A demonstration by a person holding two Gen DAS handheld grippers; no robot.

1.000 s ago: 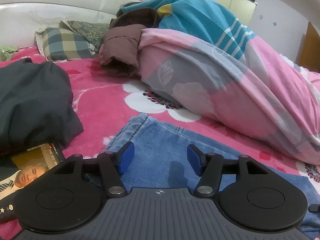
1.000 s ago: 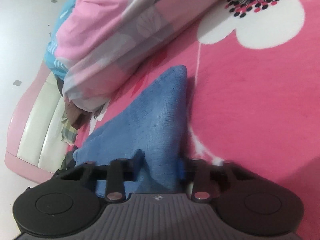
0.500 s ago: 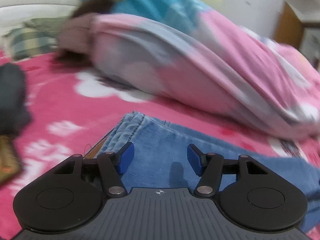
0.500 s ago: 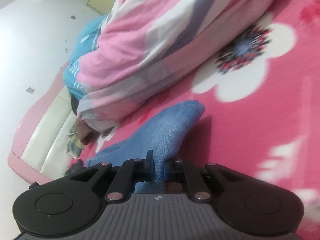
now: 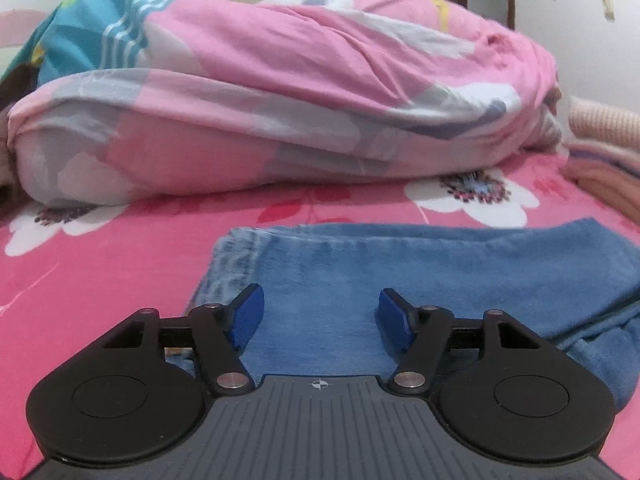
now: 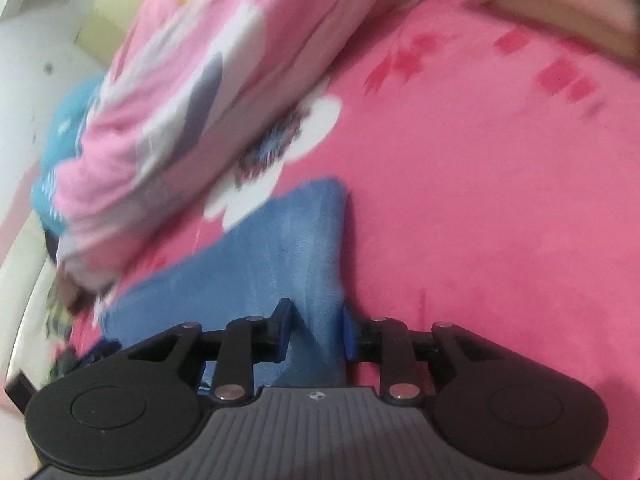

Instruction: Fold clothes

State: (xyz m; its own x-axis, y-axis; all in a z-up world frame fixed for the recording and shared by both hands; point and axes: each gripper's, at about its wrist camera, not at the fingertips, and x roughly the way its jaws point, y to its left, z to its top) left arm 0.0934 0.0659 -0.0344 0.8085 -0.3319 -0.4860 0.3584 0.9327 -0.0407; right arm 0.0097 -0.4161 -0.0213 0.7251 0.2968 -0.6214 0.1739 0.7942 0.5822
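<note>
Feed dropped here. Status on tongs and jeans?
Left tongs open over jeans. Right tongs just opening, denim fold between. Rolled quilt behind, clear.

Jeans [image 5: 420, 280], quilt [image 5: 280, 100] on bed [image 5: 100, 272]

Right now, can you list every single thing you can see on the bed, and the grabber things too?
jeans: one pair, blue denim, flat on the bedsheet at the front, a fold of them rising between the right gripper's pads.
bedsheet: one, pink with white flowers, under everything.
quilt: one, pink, grey and white, bundled behind the jeans.
teal cloth: one, with white stripes, at the quilt's far left end.
knit clothes: a pile, peach and cream, at the right edge; how many I cannot tell.
left gripper: one, black with blue pads, open above the jeans.
right gripper: one, black with blue pads, jaws just opening, denim between them.
</note>
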